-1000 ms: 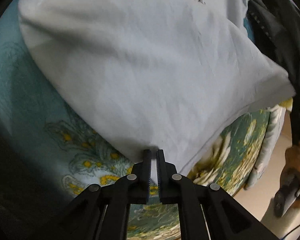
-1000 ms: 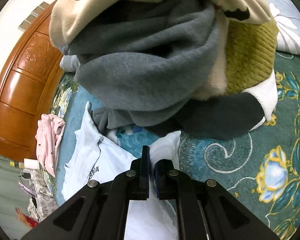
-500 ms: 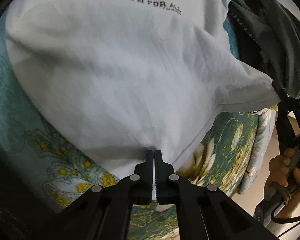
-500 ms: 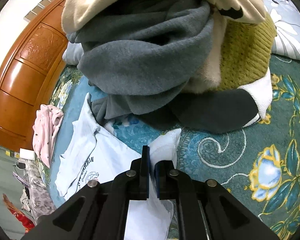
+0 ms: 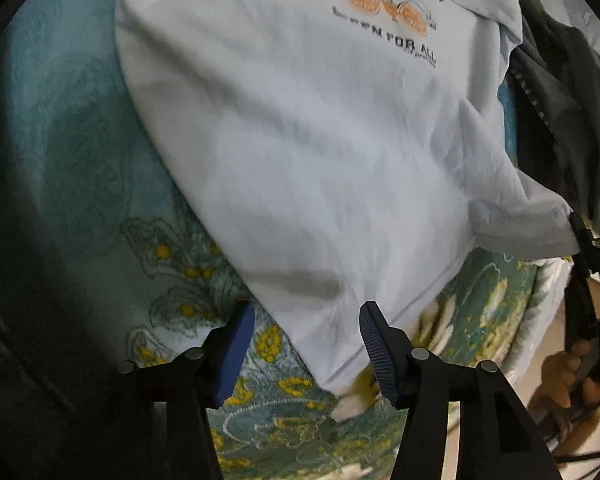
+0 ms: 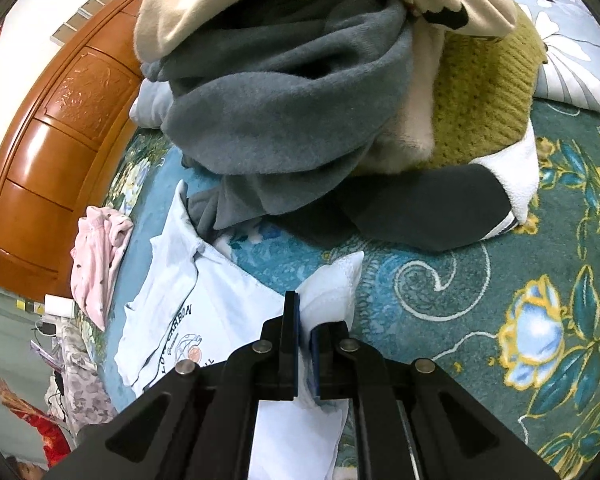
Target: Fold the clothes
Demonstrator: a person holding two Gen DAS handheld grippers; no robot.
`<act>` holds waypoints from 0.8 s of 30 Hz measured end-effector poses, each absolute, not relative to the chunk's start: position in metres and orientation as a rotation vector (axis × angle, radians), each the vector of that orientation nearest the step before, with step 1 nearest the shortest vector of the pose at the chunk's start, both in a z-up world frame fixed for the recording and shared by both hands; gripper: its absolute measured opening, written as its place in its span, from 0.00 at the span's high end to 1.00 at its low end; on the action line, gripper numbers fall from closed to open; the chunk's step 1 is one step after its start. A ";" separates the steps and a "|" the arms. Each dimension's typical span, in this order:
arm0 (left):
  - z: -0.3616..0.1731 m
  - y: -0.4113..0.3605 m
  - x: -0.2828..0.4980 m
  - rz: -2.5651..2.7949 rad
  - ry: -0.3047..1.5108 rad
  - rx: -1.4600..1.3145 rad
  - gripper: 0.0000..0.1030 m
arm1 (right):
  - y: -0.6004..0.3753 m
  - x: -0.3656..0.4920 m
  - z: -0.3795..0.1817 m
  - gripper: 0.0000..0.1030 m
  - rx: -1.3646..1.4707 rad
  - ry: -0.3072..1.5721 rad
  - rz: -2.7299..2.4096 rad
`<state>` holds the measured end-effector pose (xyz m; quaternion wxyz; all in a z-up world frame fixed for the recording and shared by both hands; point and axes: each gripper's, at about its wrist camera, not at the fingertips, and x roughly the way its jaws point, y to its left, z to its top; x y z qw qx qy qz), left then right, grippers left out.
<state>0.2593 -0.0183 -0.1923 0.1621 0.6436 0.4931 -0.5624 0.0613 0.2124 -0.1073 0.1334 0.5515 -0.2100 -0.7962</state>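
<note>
The left hand-held gripper is opening, its ribbed pads clear of the thin, creased pale-blue T-shirt whose hem corner lies between them. The right hand-held gripper is clenched on the shirt's other corner (print partly hidden). Ahead, a fleece and knit pile sits on the floral bedspread.
</note>
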 end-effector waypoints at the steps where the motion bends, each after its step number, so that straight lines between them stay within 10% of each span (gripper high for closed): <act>1: -0.194 -0.015 0.257 -1.605 1.387 1.849 0.38 | 0.211 0.061 -0.107 0.94 1.597 -0.606 -2.306; 7: -0.197 -0.003 0.248 -1.625 1.285 1.894 0.39 | 0.210 0.060 -0.103 0.94 1.587 -0.596 -2.292; 11: -0.197 -0.002 0.244 -1.651 1.281 1.911 0.87 | 0.211 0.061 -0.102 0.94 1.588 -0.588 -2.288; 24: -0.126 -0.058 0.272 -1.815 1.591 1.745 0.94 | 0.217 0.086 -0.078 0.94 1.532 -0.548 -2.241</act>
